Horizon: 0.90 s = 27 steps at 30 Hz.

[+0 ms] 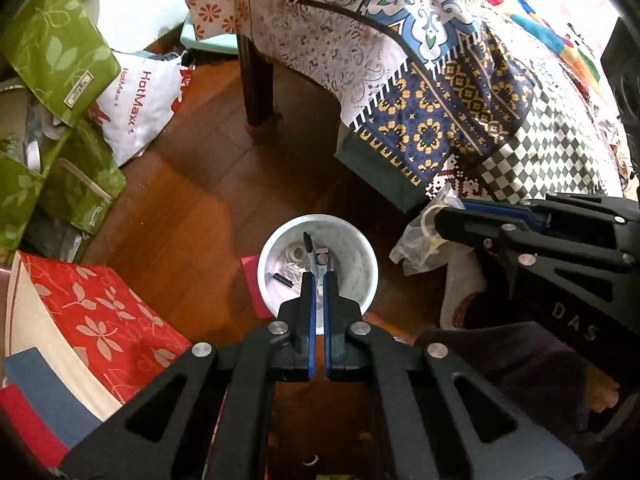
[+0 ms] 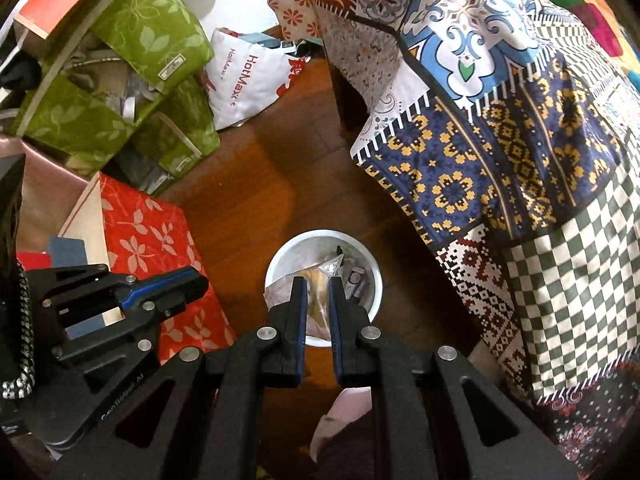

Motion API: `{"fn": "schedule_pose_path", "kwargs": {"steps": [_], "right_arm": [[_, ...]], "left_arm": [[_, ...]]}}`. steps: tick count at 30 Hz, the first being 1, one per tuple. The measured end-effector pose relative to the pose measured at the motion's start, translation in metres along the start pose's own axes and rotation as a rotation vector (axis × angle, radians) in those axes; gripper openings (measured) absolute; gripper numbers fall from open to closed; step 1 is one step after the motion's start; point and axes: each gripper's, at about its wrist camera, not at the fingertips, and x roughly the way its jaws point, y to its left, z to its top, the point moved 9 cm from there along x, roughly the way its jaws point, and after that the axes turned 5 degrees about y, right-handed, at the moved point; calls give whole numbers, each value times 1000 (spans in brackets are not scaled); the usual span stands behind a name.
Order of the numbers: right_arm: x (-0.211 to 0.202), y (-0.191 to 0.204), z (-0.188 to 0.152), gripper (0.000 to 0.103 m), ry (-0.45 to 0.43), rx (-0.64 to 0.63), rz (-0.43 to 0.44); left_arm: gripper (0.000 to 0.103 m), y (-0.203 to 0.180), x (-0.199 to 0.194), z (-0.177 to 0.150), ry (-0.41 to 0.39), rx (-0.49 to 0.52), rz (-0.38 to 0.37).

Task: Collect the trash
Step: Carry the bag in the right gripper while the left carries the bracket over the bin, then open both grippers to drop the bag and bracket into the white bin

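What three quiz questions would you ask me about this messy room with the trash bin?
1. True or false: the white bin stands on a wooden floor.
2. What is the right hand-held gripper holding? A) a clear plastic wrapper B) a banana C) a spoon
3. What word is printed in red on the white bag lying on the floor?

Key: 1 true. 2 A. 3 HotMax.
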Motion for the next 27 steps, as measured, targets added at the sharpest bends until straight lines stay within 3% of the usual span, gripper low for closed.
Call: {"fn": "schedule_pose_path", "kwargs": {"steps": [8,10,11,13,14,16,27], "right_arm": [[11,-1,3,12,33,2,29],[14,0,2,15,54,0,50],[16,1,1,19,66,1,54],[18,3,-1,45,80,4,59],[16,3,-1,46,68,7,56],[11,3,-1,46,53,8,41],[-50,-5,0,46,-91,-11,-18]], "left_arm": [[2,5,-1,5,-10,-16,9],[7,9,-2,5,-9,-28,15],[8,11,-3,5,-9,-32,16],[18,14,-6,5,-16,-41,21],[21,16,-8,5,-20,-45,24],[29,17,-14,5,-38,-51,23],[30,3,-60,13,-141,-50,23]]}}
